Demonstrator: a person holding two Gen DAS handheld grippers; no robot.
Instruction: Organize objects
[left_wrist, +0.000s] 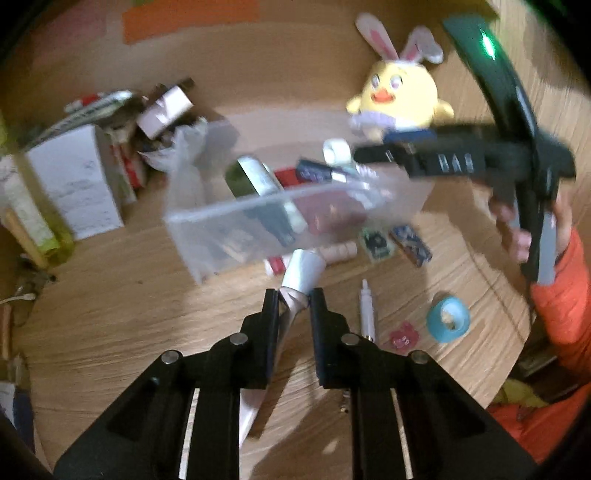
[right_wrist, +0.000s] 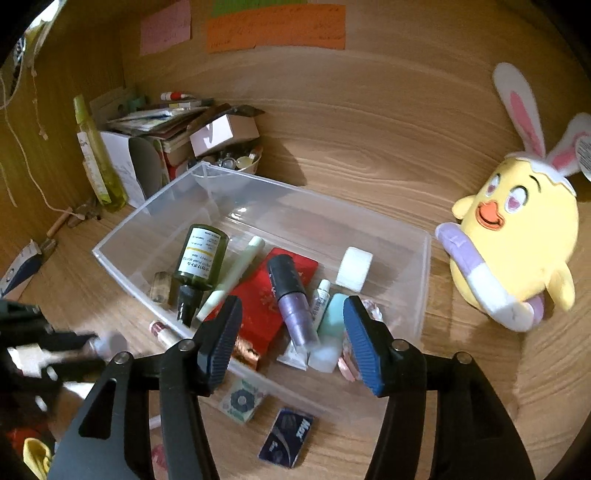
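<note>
tube (left_wrist: 301, 275) pinched in your left tongs (left_wrist: 293, 301), just outside the bin (left_wrist: 207, 229) on the tabletop (left_wrist: 147, 314); your right tongs (right_wrist: 291, 326) gape empty over the bin.

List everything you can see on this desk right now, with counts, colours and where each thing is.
Clear bin: one, transparent, desk centre.
Dark green bottle: one, lying inside the bin.
Red packet: one, inside the bin.
Purple tube: one, on the red packet.
Plush chick: one, yellow with bunny ears, right of the bin.
Blue tape roll: one, on the desk in front of the bin.
Silver tube: one, before the bin.
Left gripper: black, shut on silver tube.
Right gripper: blue pads, open over the bin.
</note>
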